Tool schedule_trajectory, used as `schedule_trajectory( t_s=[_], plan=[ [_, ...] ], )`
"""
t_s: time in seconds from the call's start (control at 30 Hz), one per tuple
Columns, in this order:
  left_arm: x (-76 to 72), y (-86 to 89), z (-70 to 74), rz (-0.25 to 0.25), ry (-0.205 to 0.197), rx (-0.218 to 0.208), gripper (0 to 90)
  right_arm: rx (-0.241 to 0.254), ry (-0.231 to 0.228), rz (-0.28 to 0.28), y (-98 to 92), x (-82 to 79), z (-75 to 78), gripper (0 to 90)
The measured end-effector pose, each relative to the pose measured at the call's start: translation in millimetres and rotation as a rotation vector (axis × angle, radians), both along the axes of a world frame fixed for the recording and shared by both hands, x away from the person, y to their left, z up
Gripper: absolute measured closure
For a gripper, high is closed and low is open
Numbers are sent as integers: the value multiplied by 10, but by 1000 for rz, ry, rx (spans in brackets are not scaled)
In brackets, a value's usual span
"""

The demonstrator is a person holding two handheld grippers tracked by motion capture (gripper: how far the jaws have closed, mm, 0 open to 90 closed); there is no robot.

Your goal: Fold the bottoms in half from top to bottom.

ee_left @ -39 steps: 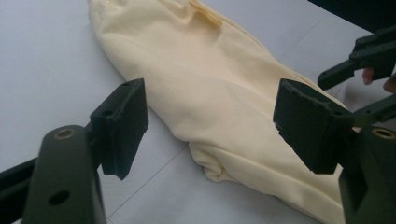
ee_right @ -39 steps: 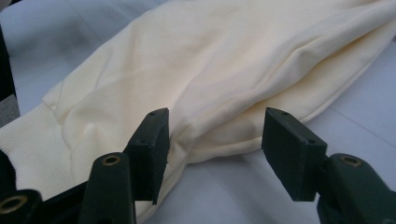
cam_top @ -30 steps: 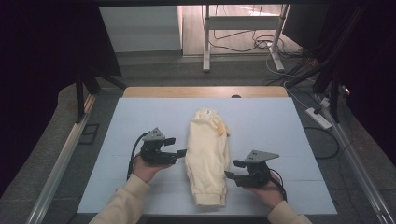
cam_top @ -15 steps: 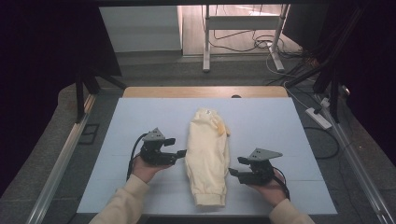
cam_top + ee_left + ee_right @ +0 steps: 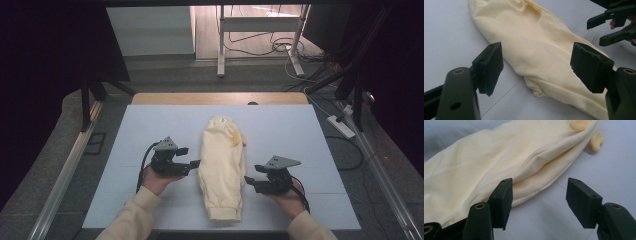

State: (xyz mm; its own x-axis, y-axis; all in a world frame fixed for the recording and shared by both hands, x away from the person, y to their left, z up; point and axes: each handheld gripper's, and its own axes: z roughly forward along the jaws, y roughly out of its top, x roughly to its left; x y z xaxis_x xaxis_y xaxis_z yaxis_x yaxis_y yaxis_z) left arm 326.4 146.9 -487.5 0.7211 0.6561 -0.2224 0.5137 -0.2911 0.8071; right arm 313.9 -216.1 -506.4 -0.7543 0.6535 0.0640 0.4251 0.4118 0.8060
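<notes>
A cream garment [image 5: 222, 170] lies folded into a long strip down the middle of the pale blue table top [image 5: 150, 125], cuffed end toward me. My left gripper [image 5: 192, 164] rests on the table just left of it, jaws open and pointing at its edge. In the left gripper view the gripper [image 5: 536, 57] frames the garment [image 5: 536, 42] without touching it, and the right gripper [image 5: 604, 27] shows beyond. My right gripper [image 5: 250, 181] sits at the garment's right edge, also open. In the right gripper view the gripper [image 5: 540, 185] stands by a folded hem of the garment [image 5: 499, 157].
A wooden strip [image 5: 220, 98] runs along the table's far edge. Metal rails [image 5: 65, 175] flank the left side. A power strip [image 5: 340, 126] and cables lie on the floor at right. Bare table surface surrounds the garment on both sides.
</notes>
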Motion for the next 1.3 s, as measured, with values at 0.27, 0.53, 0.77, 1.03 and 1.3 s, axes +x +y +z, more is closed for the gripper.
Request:
schedule_trajectory(
  t_s=[0.27,0.53,0.77,1.03,1.3],
  plan=[
    [109,-91,-19,-12,1,15,268,22,1,-19,6,174,36,388],
    [202,-138,-25,-20,9,25,266,36,11,-17,77,316,39,388],
    [291,-129,-68,-13,28,9,266,52,17,-24,100,399,73,388],
    [419,-89,-85,21,53,26,257,62,20,-37,150,576,97,385],
    [563,-135,-53,25,61,48,255,50,16,-55,184,652,129,383]
  ],
)
